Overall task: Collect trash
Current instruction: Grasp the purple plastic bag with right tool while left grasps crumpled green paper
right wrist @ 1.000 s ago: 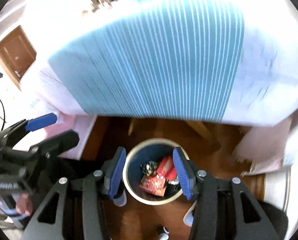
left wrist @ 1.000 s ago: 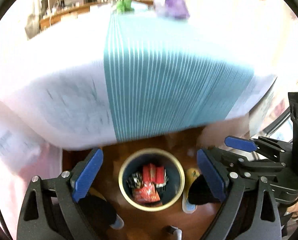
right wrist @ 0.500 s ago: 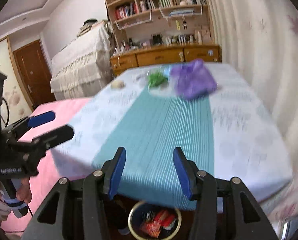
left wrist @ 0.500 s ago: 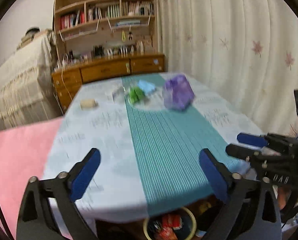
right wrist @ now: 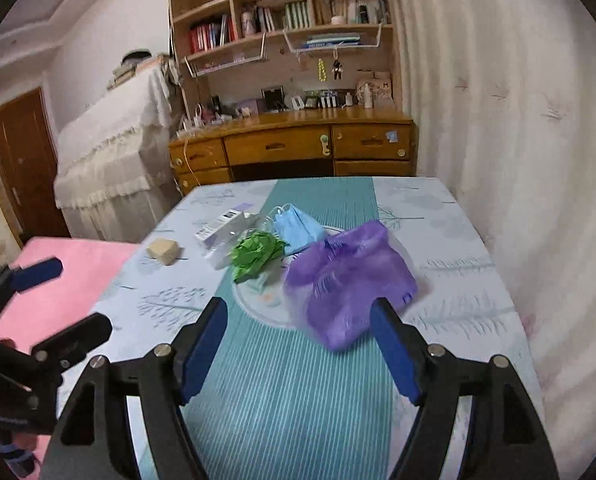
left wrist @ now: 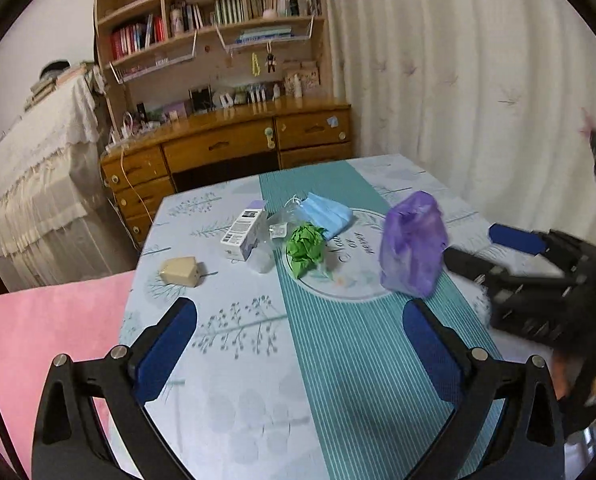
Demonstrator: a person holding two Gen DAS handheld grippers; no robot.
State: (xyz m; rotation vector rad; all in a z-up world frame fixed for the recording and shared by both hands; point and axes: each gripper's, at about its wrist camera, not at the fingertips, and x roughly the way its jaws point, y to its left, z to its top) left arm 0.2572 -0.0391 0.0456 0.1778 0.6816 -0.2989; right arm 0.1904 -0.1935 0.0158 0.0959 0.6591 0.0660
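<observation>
Purple bag [right wrist: 349, 284] nearest on table [right wrist: 449, 288], likely next pick; right gripper [right wrist: 299, 350] jaws opening, empty; left gripper [left wrist: 298, 344] jaws wide apart, empty.

Little can be read. On the tablecloth of the table [left wrist: 234, 360], the round white medallion printed on the teal striped runner [left wrist: 349, 276] carries dark cursive lettering just right of the crumpled green paper ball [left wrist: 305, 246]; only a fragment like "Na…" shows, the rest half covered and too small. The white rectangular carton [left wrist: 244, 234] left of that ball has a dark printed label panel, its text illegible. Book spines on the shelves cannot be read.
</observation>
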